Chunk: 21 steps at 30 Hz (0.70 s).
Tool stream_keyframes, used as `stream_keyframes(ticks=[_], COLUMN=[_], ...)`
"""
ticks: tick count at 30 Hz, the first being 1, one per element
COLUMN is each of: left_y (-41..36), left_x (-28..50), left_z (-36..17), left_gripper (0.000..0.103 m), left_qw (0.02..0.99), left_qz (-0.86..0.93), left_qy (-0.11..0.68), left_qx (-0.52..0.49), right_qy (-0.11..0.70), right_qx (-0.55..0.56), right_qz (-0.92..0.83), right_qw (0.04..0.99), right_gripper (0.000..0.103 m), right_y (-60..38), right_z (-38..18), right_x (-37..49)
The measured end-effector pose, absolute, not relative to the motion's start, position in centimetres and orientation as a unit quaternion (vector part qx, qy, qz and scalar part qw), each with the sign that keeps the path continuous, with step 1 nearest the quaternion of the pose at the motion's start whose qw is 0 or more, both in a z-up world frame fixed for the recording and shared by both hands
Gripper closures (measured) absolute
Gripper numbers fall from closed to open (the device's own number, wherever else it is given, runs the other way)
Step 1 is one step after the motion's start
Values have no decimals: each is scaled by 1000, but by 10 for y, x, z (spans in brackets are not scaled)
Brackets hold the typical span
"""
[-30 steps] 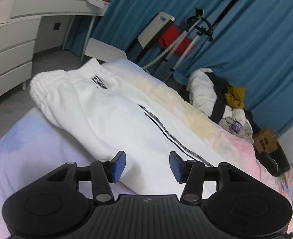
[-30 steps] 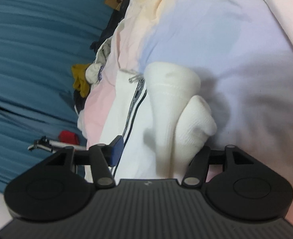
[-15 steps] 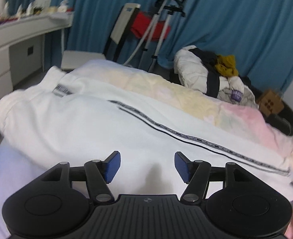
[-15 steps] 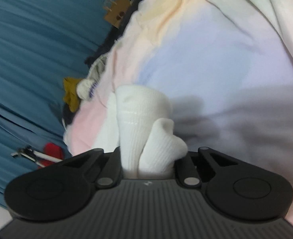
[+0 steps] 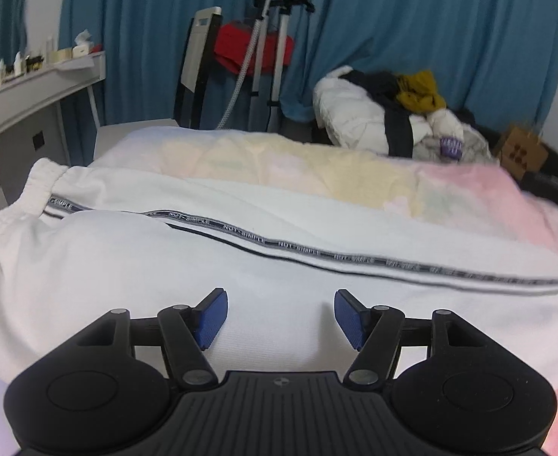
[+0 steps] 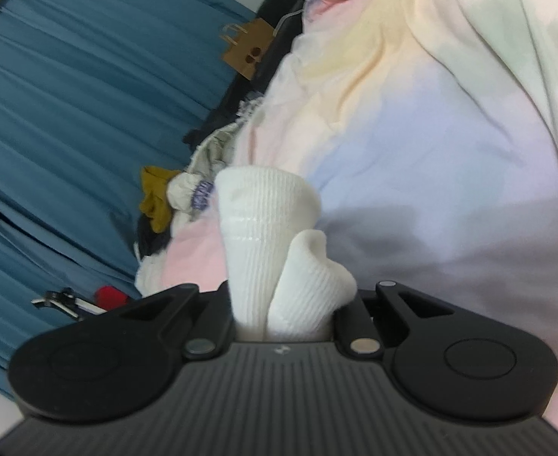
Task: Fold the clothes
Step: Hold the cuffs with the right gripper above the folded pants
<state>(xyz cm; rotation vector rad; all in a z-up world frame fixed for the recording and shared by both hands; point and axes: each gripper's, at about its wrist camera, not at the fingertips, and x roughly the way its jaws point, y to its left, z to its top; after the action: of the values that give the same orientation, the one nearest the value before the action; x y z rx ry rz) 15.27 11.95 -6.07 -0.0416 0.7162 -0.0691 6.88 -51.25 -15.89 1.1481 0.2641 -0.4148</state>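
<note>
White sweatpants with a black lettered side stripe lie lengthwise on a pastel bed cover, waistband at the left. My left gripper is open and empty, its blue pads just above the pants' middle. My right gripper is shut on the ribbed white leg cuffs of the pants, which stick up between its jaws above the bed cover. Its fingertips are hidden by the cloth.
A pile of clothes lies at the bed's far side by blue curtains. A garment steamer stand, a chair with a red cloth and a white desk stand at the left. A brown paper bag sits by the bed.
My right gripper closed on the leg cuffs and lifted them off the bed. My left gripper swung right and lower over the pants, staying open.
</note>
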Motion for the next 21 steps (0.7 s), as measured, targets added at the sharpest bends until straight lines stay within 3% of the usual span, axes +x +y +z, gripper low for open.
stream_keyframes(ticks=[21], left_y=[115], left_x=[158], left_z=[-96], left_gripper=[32], left_qw=[919], left_qz=[-43], left_qy=[389], left_qx=[52], right_qy=[150], right_qx=[500], right_qz=[-214], right_qw=[825], right_gripper=[91], right_y=[-504], right_z=[-162], right_x=[73])
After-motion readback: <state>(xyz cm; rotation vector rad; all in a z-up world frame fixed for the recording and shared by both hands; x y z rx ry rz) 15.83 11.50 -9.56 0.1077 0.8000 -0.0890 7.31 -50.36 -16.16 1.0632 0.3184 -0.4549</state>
